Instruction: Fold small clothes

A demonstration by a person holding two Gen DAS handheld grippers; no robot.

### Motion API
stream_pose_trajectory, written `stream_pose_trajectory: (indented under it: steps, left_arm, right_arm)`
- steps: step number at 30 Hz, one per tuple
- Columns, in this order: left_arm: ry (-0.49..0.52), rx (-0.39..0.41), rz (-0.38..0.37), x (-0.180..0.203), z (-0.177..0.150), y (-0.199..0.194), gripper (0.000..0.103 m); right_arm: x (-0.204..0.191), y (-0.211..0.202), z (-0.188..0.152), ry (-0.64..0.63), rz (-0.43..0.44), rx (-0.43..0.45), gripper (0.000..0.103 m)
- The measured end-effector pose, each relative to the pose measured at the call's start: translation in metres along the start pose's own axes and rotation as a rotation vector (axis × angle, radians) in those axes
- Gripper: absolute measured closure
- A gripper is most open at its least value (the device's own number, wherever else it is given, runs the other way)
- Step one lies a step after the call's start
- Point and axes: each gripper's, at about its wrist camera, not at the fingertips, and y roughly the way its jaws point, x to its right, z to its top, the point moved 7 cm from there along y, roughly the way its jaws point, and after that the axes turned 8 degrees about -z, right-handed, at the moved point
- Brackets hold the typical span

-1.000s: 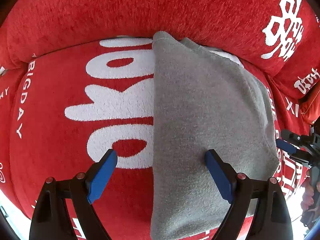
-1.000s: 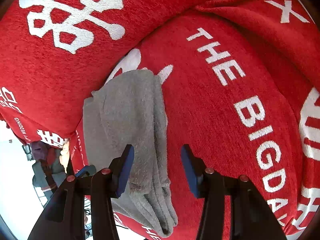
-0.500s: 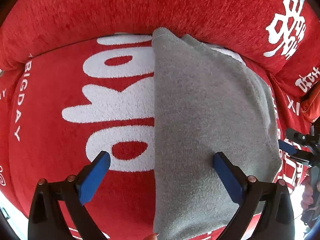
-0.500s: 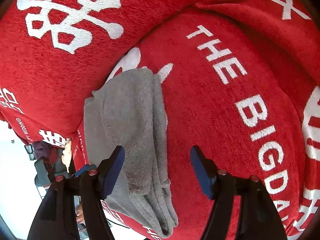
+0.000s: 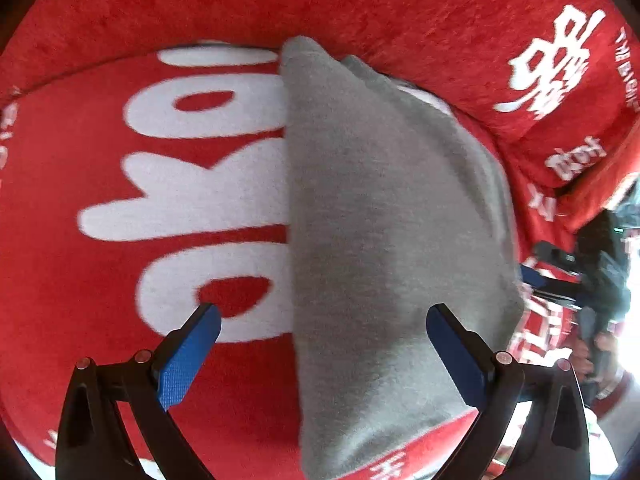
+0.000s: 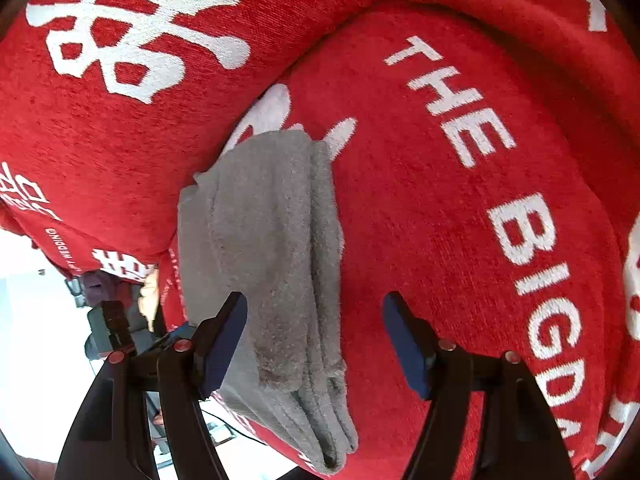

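the grey cloth (image 5: 384, 240) lies folded in a long stack on the red cushion (image 5: 100, 208), in the middle and right of the left view. in the right view the cloth (image 6: 260, 248) sits at the centre left, with its far end up against the red back (image 6: 120, 128) of the seat.

the left tongs (image 5: 320, 344) are wide and hold nothing. one blue tip is over the white letters, the other is over the cloth. the right tongs (image 6: 316, 332) are wide too and hold nothing. the cloth edge runs between the tips.

the fold looks nearly done. i think the next good move is one more fold, or a pat to make it flat. to do it well, grab all the layers at one end at once, lift low, and lay them down slow so the stack does not slide apart.

the right view shows the stacked layers at the near end. the left view shows only the smooth top. the left view shows the right tongs far off at the right edge.
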Motion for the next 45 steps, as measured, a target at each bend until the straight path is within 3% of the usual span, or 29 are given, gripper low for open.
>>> stream_pose_trajectory:
  steps: [4, 10, 15, 25, 26, 27, 28, 29, 31, 32, 38, 45]
  left_arm:
    - [0.015, -0.044, -0.084, 0.006, -0.002, 0.012, 0.0]
    - [0.062, -0.088, -0.116, 0.018, -0.003, 0.03, 0.0]
    - [0.069, -0.08, -0.133, 0.029, 0.003, 0.042, 0.0]
    - [0.111, -0.065, -0.06, 0.033, 0.002, 0.05, 0.001]
    - [0.107, -0.059, -0.058, 0.033, 0.003, 0.049, 0.002]
    - [0.102, -0.038, -0.044, 0.031, 0.004, 0.047, 0.011]
    - [0.096, -0.019, -0.043, 0.029, 0.004, 0.042, 0.021]
    - [0.09, -0.002, -0.054, 0.029, 0.003, 0.039, 0.026]
    - [0.084, 0.024, -0.079, 0.026, 0.003, 0.029, 0.047]
    - [0.08, 0.035, -0.097, 0.025, 0.003, 0.024, 0.05]
    - [0.108, 0.063, -0.208, 0.036, -0.003, -0.003, 0.054]
    - [0.151, 0.07, -0.264, 0.047, -0.027, -0.035, 0.054]
  right_arm:
    - [0.0, 0.005, 0.004, 0.007, 0.072, -0.024, 0.028]
    - [-0.001, 0.02, 0.008, 0.004, 0.159, -0.087, 0.028]
    - [-0.01, 0.032, 0.012, -0.047, 0.212, -0.126, 0.028]
    - [-0.042, 0.055, 0.03, -0.121, 0.27, -0.144, 0.029]
    - [-0.043, 0.058, 0.032, -0.113, 0.26, -0.142, 0.036]
    - [-0.041, 0.059, 0.032, -0.108, 0.237, -0.138, 0.058]
    - [-0.037, 0.063, 0.031, -0.101, 0.207, -0.143, 0.065]
    - [-0.036, 0.064, 0.031, -0.084, 0.215, -0.138, 0.066]
    - [-0.038, 0.062, 0.029, -0.07, 0.22, -0.117, 0.069]
    - [-0.04, 0.059, 0.029, -0.067, 0.225, -0.106, 0.069]
    - [-0.059, 0.04, 0.019, -0.028, 0.315, -0.081, 0.071]
    - [-0.085, 0.02, -0.002, -0.007, 0.361, -0.065, 0.071]
